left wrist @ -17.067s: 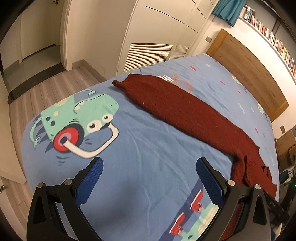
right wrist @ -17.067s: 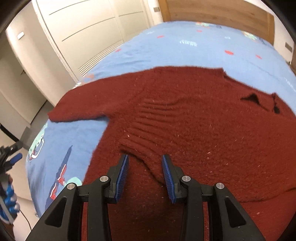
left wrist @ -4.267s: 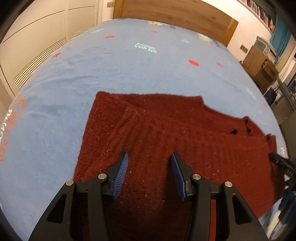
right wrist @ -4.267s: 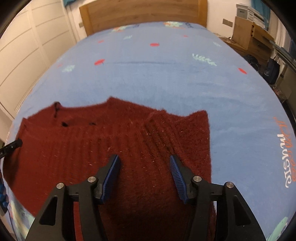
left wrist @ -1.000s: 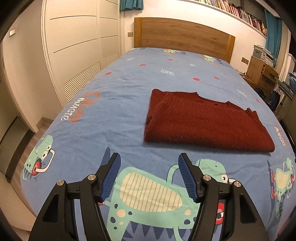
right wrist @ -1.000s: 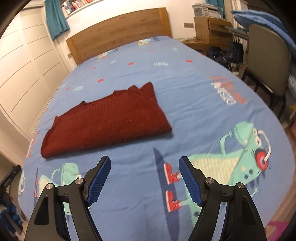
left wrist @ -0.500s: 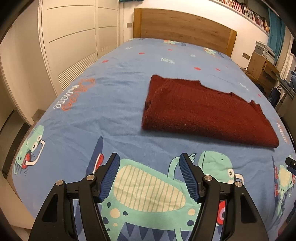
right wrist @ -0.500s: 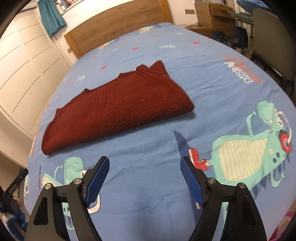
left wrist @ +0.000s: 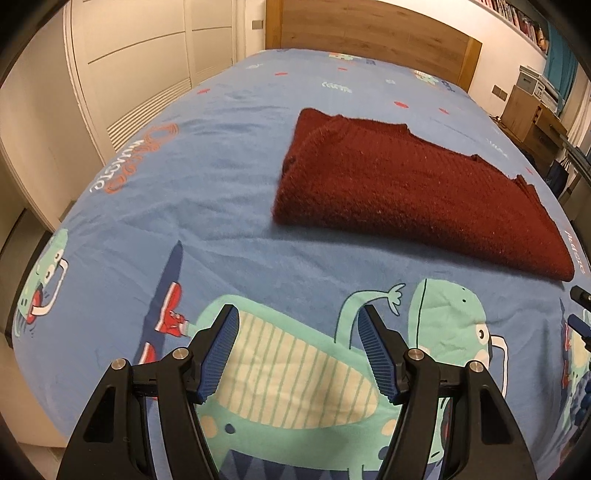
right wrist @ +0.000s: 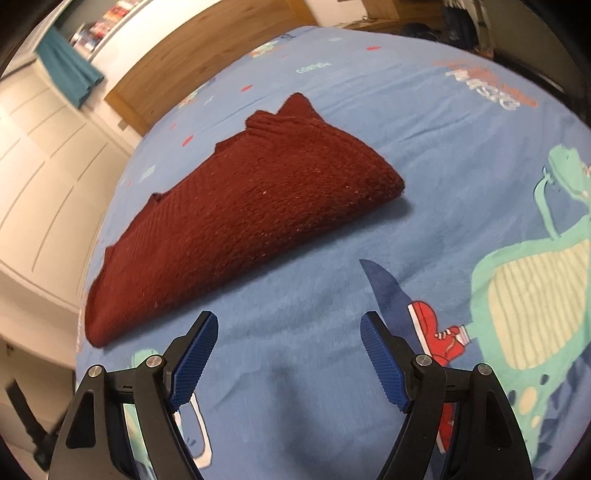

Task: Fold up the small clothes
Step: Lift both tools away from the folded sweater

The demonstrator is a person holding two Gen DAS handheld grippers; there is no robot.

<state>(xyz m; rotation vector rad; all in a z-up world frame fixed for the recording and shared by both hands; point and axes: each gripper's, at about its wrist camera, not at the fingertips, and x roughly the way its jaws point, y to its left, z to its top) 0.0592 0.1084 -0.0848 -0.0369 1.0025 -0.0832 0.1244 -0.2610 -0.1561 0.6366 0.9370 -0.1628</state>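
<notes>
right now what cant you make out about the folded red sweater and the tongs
- Red sweater: its layers and underside are hidden by its own top fold in both wrist views.
- Right tongs: only a dark sliver shows at the left wrist view's right edge.
- Left tongs: blurred dark shapes at the right wrist view's lower left might be them.

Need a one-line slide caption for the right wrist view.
Open right tongs hover over the blue cartoon bedsheet, short of the folded maroon sweater.

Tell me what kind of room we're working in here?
A bedroom, likely a child's: the folded dark red sweater lies on a bed with a dinosaur-print blue bedsheet, a wooden headboard behind it, built-in cream wardrobe doors alongside.
</notes>
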